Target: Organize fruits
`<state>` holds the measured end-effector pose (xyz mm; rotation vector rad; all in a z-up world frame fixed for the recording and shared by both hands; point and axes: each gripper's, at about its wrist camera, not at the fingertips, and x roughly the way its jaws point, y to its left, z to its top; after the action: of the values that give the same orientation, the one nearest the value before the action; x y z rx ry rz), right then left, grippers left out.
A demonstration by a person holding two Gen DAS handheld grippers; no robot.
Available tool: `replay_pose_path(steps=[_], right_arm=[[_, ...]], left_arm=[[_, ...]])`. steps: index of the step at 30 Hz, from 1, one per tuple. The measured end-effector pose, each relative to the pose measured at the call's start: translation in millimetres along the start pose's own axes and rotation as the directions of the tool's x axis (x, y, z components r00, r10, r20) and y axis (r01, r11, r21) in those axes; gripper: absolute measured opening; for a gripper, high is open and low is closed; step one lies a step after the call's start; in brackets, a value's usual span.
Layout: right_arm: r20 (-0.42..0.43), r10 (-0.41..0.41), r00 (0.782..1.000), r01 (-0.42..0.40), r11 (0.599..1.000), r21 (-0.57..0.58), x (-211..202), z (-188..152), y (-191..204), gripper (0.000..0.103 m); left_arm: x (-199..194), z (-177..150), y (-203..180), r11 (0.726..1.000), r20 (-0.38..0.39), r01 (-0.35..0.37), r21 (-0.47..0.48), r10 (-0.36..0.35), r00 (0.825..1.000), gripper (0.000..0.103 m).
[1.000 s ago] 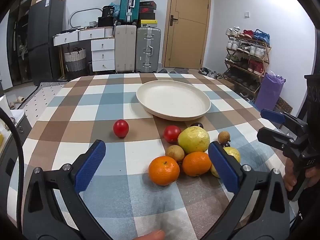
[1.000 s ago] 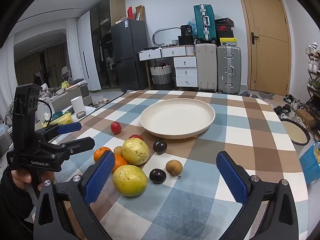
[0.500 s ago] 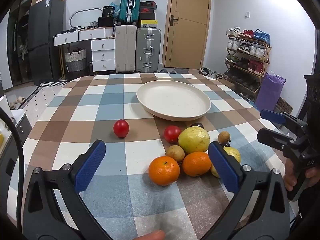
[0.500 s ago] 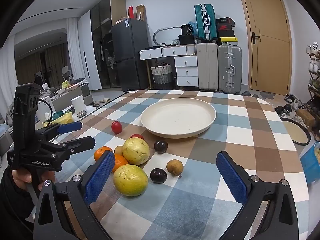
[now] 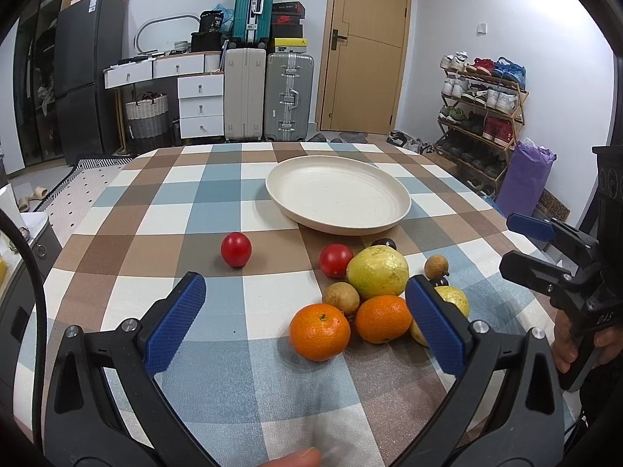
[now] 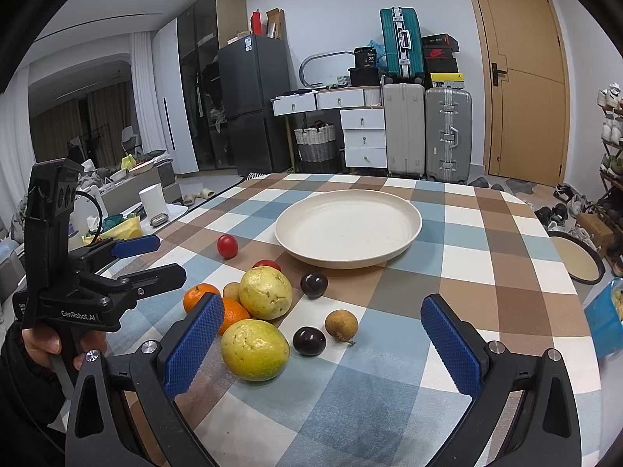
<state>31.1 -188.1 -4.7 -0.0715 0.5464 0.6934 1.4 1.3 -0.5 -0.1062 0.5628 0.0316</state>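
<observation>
Left tongs (image 5: 305, 319) pad hides most of one yellow fruit (image 5: 453, 297)

Fruit clustered before a bare plate

The cream plate (image 5: 338, 194) sits mid-tabletop; toward the near edge huddle two oranges (image 5: 320, 332), two yellow-green guavas (image 6: 265, 292), dark plums (image 6: 314, 284), brown longans (image 6: 341, 323); one tomato (image 5: 236, 248) lies apart.

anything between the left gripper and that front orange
Nothing visible. The left gripper is open and the front orange sits in the gap between its fingers, with only bare tablecloth before it.
</observation>
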Motion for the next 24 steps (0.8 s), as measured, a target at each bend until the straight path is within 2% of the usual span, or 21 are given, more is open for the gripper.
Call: replay_pose_path(steps=[24], right_arm=[[-0.004,0.002,1.0,-0.002,1.0,-0.002,-0.2,-0.1,0.3,0.103]], left_arm=[[2.6,-1.2,2.4,1.0,-0.003,0.001,-0.001,-0.001,1.0,0.102]])
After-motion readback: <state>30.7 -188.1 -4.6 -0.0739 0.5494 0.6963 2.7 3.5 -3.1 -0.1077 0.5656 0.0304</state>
